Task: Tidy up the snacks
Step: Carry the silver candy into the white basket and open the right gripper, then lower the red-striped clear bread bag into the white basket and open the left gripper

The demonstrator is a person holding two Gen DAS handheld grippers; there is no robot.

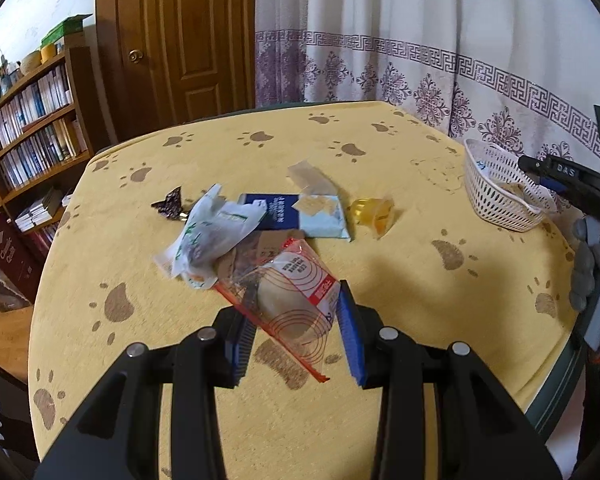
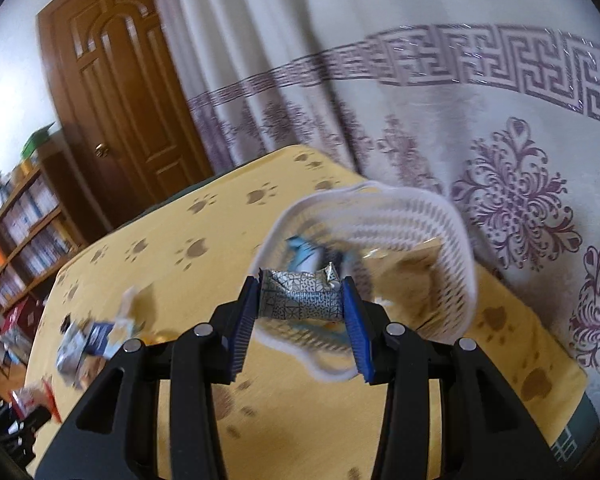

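Observation:
A pile of snacks lies mid-table: a clear red-printed bag with a bun [image 1: 296, 292], a white-green packet [image 1: 212, 236], a blue packet [image 1: 296, 216], a dark candy [image 1: 168, 202] and a yellow jelly cup [image 1: 374, 212]. My left gripper [image 1: 296, 340] is open, its pads either side of the red-printed bag's near end. My right gripper [image 2: 302, 312] is shut on a silver patterned candy [image 2: 300, 294], held over the near rim of the white basket [image 2: 432, 236], which holds other snacks. The right gripper also shows in the left wrist view [image 1: 540, 170], at the basket [image 1: 496, 188].
The table has a yellow paw-print cloth [image 1: 340, 420]. A bookshelf [image 1: 28, 128] stands at the left, a wooden door [image 1: 180, 40] and a patterned curtain [image 1: 440, 52] behind. The basket sits near the table's right edge.

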